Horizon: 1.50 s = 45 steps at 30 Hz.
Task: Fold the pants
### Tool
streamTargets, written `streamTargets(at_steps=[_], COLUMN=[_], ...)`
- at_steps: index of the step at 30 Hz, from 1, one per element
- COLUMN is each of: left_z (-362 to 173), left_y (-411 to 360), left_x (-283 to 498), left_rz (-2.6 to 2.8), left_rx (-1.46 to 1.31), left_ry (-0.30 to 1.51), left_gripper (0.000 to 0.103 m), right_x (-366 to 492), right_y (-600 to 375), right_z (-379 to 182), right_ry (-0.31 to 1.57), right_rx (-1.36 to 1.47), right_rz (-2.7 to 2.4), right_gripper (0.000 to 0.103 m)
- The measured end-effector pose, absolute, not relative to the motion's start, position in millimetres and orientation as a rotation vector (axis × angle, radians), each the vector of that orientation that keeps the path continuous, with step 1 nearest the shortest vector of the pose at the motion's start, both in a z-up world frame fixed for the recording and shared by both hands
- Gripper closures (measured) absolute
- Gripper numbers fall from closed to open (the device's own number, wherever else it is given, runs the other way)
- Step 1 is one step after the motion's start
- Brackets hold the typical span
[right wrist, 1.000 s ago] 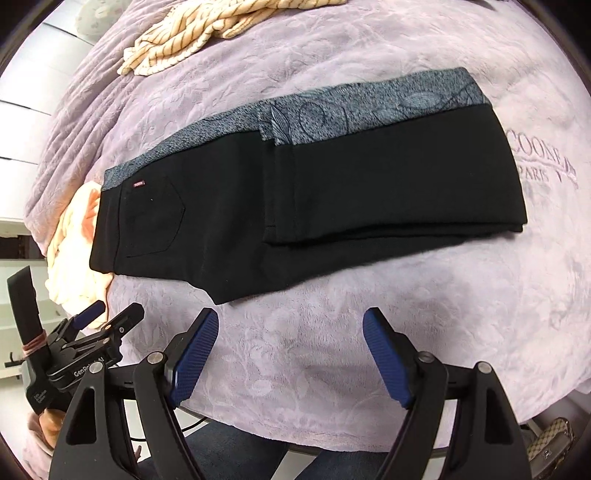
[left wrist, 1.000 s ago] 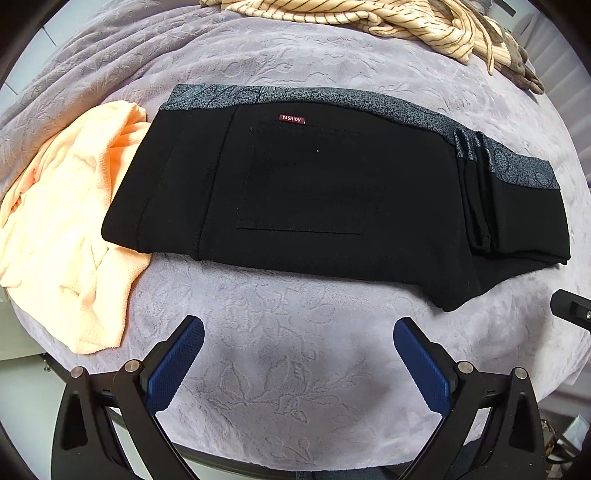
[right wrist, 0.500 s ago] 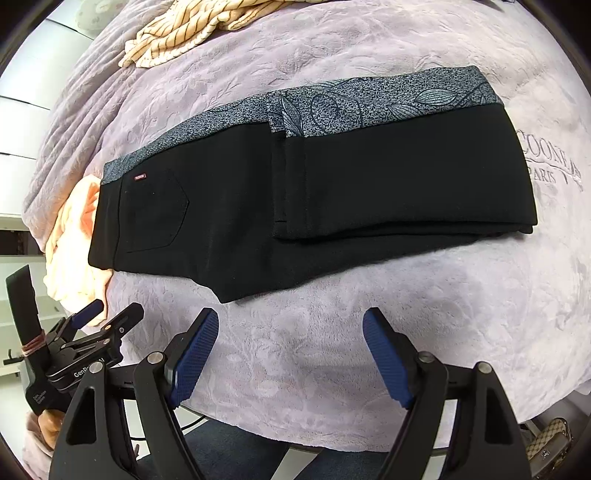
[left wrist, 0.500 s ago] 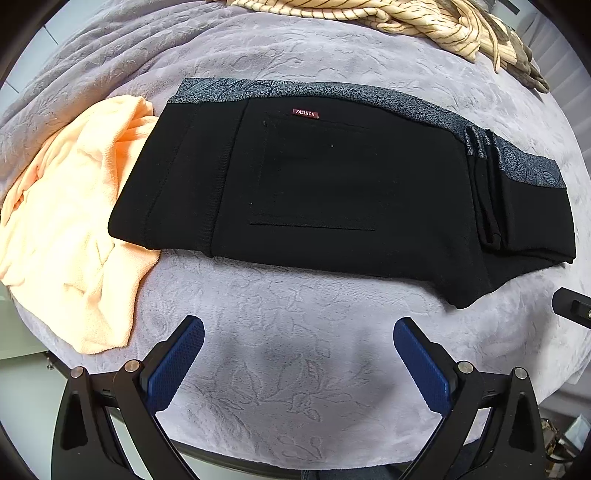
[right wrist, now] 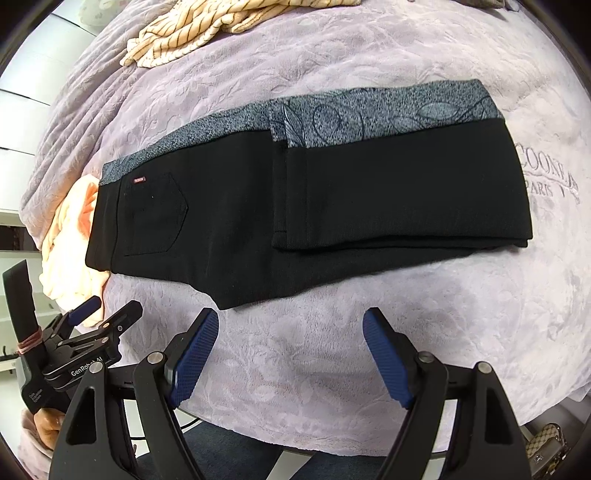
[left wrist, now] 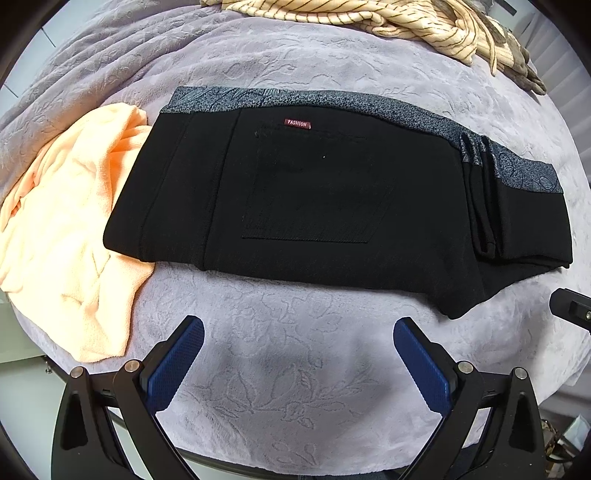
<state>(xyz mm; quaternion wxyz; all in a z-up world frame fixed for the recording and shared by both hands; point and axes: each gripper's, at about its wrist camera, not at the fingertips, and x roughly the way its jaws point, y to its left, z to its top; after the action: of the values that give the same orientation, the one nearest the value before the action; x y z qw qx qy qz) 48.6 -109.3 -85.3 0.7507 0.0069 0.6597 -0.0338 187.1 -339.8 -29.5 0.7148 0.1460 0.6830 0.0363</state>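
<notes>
Black pants [left wrist: 314, 199] with a grey patterned side band lie flat on the lilac blanket, folded once, the leg ends laid over the right part [right wrist: 399, 199]. A back pocket with a red label [left wrist: 297, 124] faces up at the left. My left gripper [left wrist: 295, 347] is open and empty, hovering over the blanket just in front of the pants. My right gripper [right wrist: 290, 343] is open and empty, in front of the pants' near edge. The left gripper also shows in the right wrist view [right wrist: 96, 317].
An orange towel [left wrist: 70, 229] lies at the left, partly under the pants' waist end. A cream striped garment [left wrist: 369, 14] lies at the back. The lilac blanket [left wrist: 295, 369] covers a round surface whose edge is close beneath both grippers.
Both grippers have moved a little closer to the pants, which now look larger and lower in both views. Both stay open. The pants have not moved.
</notes>
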Motion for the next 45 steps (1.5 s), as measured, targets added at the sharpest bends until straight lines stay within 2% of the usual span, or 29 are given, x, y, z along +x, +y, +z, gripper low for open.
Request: streamTargets(at_steps=[45], left_z=[-95], left_y=[-95], left_x=[47], left_rz=[-0.082], left_rx=[-0.011], left_ry=[1.446], left_gripper=[0.0], right_x=[174], right_y=[-336], right_z=[-31], right_ry=[1.537], right_rx=[0.303], right_rz=[0.06], right_gripper=[0.02])
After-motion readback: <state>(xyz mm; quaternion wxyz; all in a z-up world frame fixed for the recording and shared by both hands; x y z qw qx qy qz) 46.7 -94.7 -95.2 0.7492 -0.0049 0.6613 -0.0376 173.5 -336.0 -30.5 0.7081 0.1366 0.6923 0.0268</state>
